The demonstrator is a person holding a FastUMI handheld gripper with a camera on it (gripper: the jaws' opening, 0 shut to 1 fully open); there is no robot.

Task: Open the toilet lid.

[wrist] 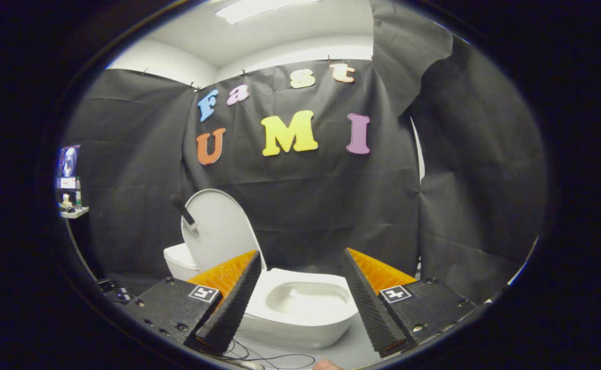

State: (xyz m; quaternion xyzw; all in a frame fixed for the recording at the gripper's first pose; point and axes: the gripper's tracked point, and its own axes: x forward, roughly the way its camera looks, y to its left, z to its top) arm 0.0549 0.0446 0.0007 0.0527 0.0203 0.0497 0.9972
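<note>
Lid (221,228): stood raised, tilted back beside the tank (180,259), its smooth white underside facing forward; oval, glossy, hard-looking.
Handle (183,209): a dark, short, rod-like piece stuck out from the lid's left edge, near its top.
Bowl (305,300): lay uncovered just ahead of the fingers and between them; white, glazed, rounded rim, with a shallow oval basin.
Tank: low, white, rounded block behind the lid, partly hidden by it.
Gripper (300,259): fingers were spread wide apart, clamped on nothing; the toilet showed through the gap.
Fingers (233,303): wedge-shaped, with finely ribbed inner faces; each sat on a flat block with a small square marker.
Wall (305,205): draped cloth, creased and folded, pinned along its top edge.
Floor (352,349): pale and smooth, with thin dark cables (259,357) lying on it below the bowl.
Shelf (72,210): small, far to the left, holding a few small items too small to tell.
</note>
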